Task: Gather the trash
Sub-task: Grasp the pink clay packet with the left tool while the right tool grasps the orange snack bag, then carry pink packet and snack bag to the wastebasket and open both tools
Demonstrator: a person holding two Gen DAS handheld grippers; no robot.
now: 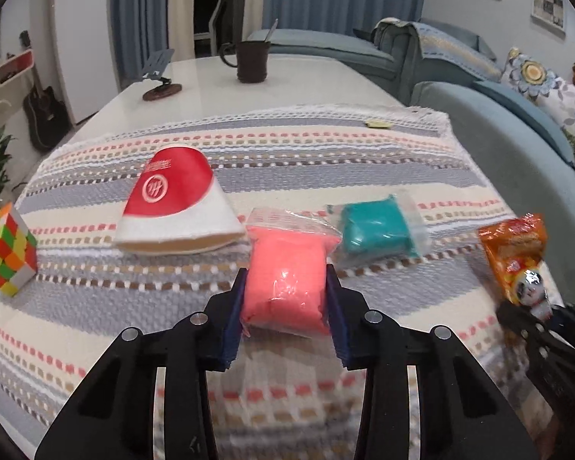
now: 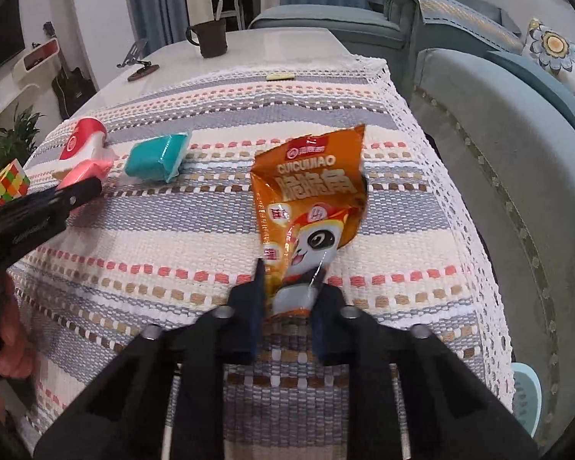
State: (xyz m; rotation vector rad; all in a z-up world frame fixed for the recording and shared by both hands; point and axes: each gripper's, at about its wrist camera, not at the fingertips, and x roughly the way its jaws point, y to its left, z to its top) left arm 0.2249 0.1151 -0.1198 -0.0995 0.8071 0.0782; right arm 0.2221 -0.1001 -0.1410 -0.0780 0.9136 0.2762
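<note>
Step in hand: the grasp, both hands at once. Nothing collected yet, by my judgement; every piece lies on the striped woven cloth (image 1: pixel 326 161) over the white table (image 1: pixel 287 76).

Left gripper (image 1: pixel 285 299): jaws drawn in close, blue pads pressing both flanks of the pink block of clay in a clear plastic bag (image 1: pixel 285 280), which bulges between them and rests on the cloth.

Right gripper (image 2: pixel 289 299): jaws nearly together, pinching the crumpled lower end of the orange foil snack packet with a cartoon panda (image 2: pixel 310 199); the rest of the packet runs away from it toward 12 o'clock, flat on the cloth.

Next move, as I judge it: lift both pieces clear and carry them to a bin. No bin shows in either view. The thin foil could slip from so small a pinch; the soft clay should hold.

Count, on the cloth:
- Bagged clay blocks: two. Pink, as above; teal block in a clear bag (image 1: pixel 379 228), at 2 o'clock from the pink, near it.
- Snack packets: one.
- Flattened red-and-white paper cups (image 1: pixel 176 207): one, at 10 o'clock from the pink block.
- Multicoloured puzzle cubes (image 1: pixel 7 249): one, at 9 o'clock, well apart.
- Small yellowish scraps (image 1: pixel 379 124): one, at the far edge.

Beyond the cloth:
- Dark brown mugs (image 1: pixel 251 61): one.
- Small stands on a dark oval base (image 1: pixel 161 76): one.
</note>
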